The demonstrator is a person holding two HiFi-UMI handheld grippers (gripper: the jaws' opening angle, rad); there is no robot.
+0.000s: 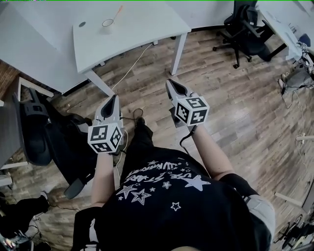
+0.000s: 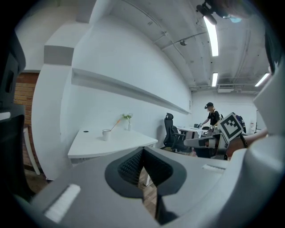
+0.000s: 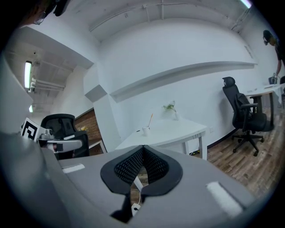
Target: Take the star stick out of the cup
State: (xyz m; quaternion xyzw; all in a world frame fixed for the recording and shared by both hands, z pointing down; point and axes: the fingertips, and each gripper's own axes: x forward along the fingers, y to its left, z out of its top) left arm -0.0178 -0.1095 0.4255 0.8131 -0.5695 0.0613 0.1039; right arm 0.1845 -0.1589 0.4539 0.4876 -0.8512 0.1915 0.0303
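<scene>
A white cup (image 1: 108,22) stands on the white table (image 1: 142,29) far ahead, with an orange star stick (image 1: 117,12) leaning out of it. The cup (image 2: 106,134) and stick (image 2: 116,122) also show small in the left gripper view, and the cup (image 3: 145,130) with its stick (image 3: 150,119) in the right gripper view. My left gripper (image 1: 114,99) is held over the wooden floor, well short of the table, jaws shut and empty. My right gripper (image 1: 171,84) is beside it, also shut on nothing.
A black office chair (image 1: 245,29) stands at the far right, another dark chair (image 1: 34,127) at the left. Cables run across the wooden floor (image 1: 235,98). A small plant (image 2: 128,119) sits on the table by the wall. A person (image 2: 213,116) stands at distant desks.
</scene>
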